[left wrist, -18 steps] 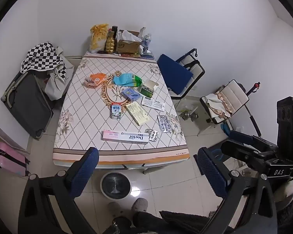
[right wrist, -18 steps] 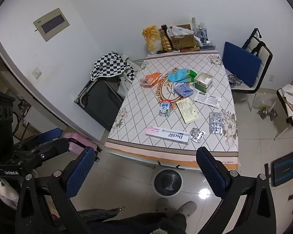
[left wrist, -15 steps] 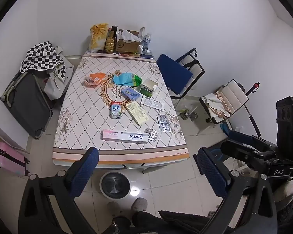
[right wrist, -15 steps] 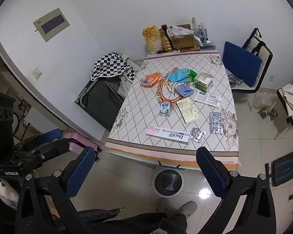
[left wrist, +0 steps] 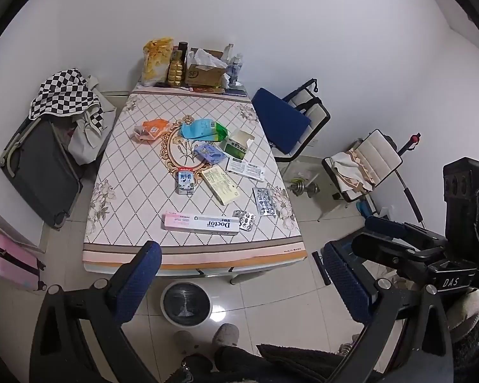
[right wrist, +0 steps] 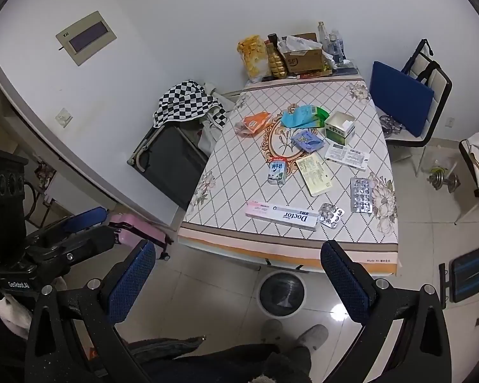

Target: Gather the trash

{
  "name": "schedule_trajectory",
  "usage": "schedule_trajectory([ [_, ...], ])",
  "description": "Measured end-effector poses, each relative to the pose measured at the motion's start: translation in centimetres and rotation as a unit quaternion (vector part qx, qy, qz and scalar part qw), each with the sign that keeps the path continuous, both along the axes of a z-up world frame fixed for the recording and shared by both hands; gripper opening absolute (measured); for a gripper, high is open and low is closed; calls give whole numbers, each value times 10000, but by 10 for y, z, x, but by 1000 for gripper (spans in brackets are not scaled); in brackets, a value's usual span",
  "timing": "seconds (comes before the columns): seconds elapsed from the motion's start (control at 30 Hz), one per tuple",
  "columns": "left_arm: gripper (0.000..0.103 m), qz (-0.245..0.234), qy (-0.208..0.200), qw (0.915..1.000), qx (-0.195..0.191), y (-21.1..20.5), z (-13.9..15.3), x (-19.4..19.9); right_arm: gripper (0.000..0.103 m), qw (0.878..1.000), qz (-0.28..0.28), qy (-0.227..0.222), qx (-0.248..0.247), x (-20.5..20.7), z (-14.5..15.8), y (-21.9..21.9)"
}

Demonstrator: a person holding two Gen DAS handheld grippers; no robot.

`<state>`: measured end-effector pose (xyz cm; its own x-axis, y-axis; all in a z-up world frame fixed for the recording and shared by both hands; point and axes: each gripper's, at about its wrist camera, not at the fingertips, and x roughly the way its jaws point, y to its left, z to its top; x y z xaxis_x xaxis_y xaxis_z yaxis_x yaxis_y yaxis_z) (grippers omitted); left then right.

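Observation:
Trash lies on the patterned table (left wrist: 127, 198) (right wrist: 226, 172): a long "Doctor" box (left wrist: 201, 223) (right wrist: 281, 215), blister packs (left wrist: 263, 201) (right wrist: 361, 194), a milk carton (left wrist: 185, 180) (right wrist: 277, 170), a yellow leaflet box (left wrist: 220, 184), an open green box (left wrist: 238, 145), blue, teal and orange wrappers (left wrist: 151, 128). A round bin (left wrist: 186, 304) (right wrist: 282, 294) stands on the floor below the table's near edge. My left gripper (left wrist: 239, 284) is open and empty, high above the floor before the table. My right gripper (right wrist: 238, 284) is open and empty too. Each gripper shows in the other's view.
A cardboard box (left wrist: 204, 73), bottles and a snack bag stand at the table's far end. A dark suitcase (left wrist: 41, 169) with a checkered cloth is left of the table, a pink case (left wrist: 9, 261) nearer. A blue-cushioned chair (left wrist: 284, 121) and another chair (left wrist: 367, 166) stand right. Slippered feet (left wrist: 226, 335) are below.
Both views have shifted only slightly. Nothing on the table has moved and both grippers stay open.

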<state>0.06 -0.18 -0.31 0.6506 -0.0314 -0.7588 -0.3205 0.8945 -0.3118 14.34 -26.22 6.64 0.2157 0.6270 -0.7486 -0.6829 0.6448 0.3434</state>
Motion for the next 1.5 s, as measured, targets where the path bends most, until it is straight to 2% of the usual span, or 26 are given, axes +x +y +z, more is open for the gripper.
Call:
schedule_trajectory([
  [1.5,103,-11,-4,10000,8,-2,11,7,103,10000,-1,21,16,7,-1,5],
])
